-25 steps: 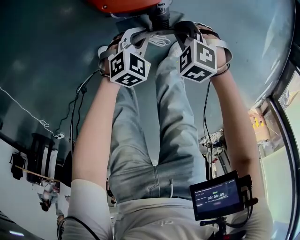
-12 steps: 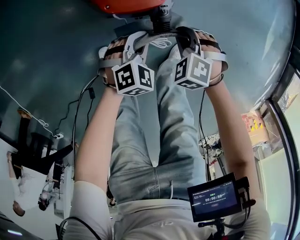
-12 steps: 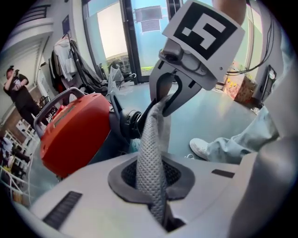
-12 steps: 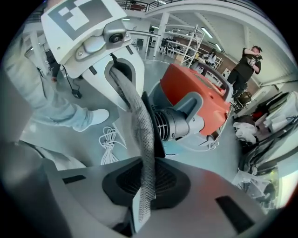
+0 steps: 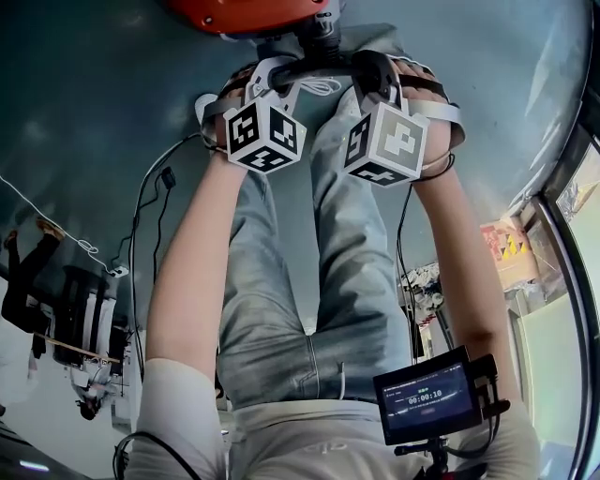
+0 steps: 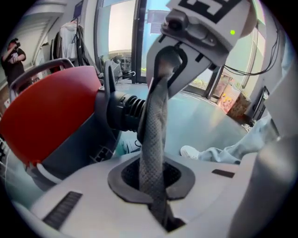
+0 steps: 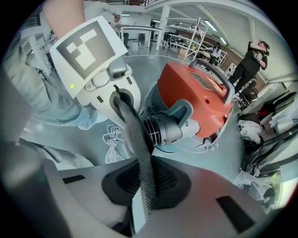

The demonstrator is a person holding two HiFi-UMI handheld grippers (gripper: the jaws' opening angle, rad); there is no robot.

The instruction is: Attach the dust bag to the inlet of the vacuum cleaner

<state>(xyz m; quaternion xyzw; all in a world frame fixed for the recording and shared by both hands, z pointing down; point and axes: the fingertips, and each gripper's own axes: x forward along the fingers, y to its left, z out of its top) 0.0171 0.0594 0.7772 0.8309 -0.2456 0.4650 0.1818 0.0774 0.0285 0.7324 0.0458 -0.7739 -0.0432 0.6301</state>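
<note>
The red vacuum cleaner [image 5: 248, 11] stands on the floor at the top of the head view, with its black ribbed inlet [image 5: 319, 28] toward me. The dust bag shows as a grey mesh band [image 5: 323, 67] stretched between both grippers, just in front of the inlet. My left gripper [image 5: 281, 77] is shut on one end of the band [image 6: 153, 139]. My right gripper [image 5: 373, 75] is shut on the other end [image 7: 139, 153]. In the left gripper view the inlet [image 6: 125, 109] lies just left of the band. In the right gripper view the inlet [image 7: 163, 130] sits right behind it.
My jeans-clad legs [image 5: 347, 253] run down the middle of the head view, and a white shoe [image 6: 191, 152] rests near the vacuum. A coiled white cable [image 7: 111, 139] and a black cable [image 5: 150, 206] lie on the grey floor. A small monitor [image 5: 427, 398] hangs at my waist. Bystanders [image 7: 251, 56] stand far off.
Both grippers keep their hold on the band. The left marker cube dipped toward me and rose again; the right one shifted slightly toward me. A bystander at the left edge moved.
</note>
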